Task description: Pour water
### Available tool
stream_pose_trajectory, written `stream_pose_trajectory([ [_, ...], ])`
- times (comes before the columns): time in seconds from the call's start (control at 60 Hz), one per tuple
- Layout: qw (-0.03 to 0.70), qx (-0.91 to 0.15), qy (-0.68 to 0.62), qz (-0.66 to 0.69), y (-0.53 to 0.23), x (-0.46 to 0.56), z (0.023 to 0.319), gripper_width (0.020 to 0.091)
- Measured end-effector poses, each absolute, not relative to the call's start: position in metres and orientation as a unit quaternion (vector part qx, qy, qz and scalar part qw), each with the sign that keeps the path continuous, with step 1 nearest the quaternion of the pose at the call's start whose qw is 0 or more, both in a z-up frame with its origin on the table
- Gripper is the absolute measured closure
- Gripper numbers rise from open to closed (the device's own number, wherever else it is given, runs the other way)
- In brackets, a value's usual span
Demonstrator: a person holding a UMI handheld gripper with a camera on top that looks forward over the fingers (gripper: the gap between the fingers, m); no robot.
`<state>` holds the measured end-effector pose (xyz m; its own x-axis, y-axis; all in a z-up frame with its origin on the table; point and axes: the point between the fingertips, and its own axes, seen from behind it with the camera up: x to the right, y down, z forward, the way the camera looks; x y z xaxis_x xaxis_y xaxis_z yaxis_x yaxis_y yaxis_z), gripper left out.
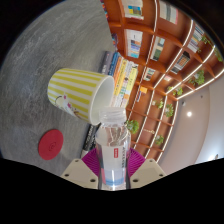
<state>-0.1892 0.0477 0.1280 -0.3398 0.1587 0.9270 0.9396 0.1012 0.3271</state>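
A clear plastic water bottle (112,155) with a white and red label stands between my magenta pads, and my gripper (112,162) is shut on it. The view is tilted, and the bottle's neck points at a yellow-and-white striped mug (80,93) just beyond the fingers. The mug's white inside faces the bottle's mouth, which reaches its rim. The mug's handle (62,104) shows on the side next to a red lid. I cannot tell whether water is flowing.
A red round lid (50,143) lies on the grey stone-patterned tabletop (50,50) beside the mug. Orange-and-white shelving (160,60) with books and small plants fills the far side beyond the mug.
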Motion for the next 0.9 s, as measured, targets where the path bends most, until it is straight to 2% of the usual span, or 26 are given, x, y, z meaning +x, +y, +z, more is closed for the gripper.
stream_pose_trajectory([
  [0.117, 0.390, -0.450, -0.631, -0.497, 0.046, -0.190, 0.127, 0.0758],
  [0.217, 0.446, -0.547, -0.571, -0.419, 0.037, -0.188, 0.127, 0.0759],
  [0.383, 0.552, -0.660, -0.437, -0.263, 0.019, -0.188, 0.160, 0.0760],
  [0.467, 0.571, -0.707, -0.371, -0.191, 0.017, -0.182, 0.162, 0.0744],
  [0.65, 0.591, -0.775, -0.221, -0.025, 0.025, -0.170, 0.140, 0.0743],
  [0.9, 0.596, -0.792, -0.121, 0.063, 0.038, -0.163, 0.103, 0.0745],
])
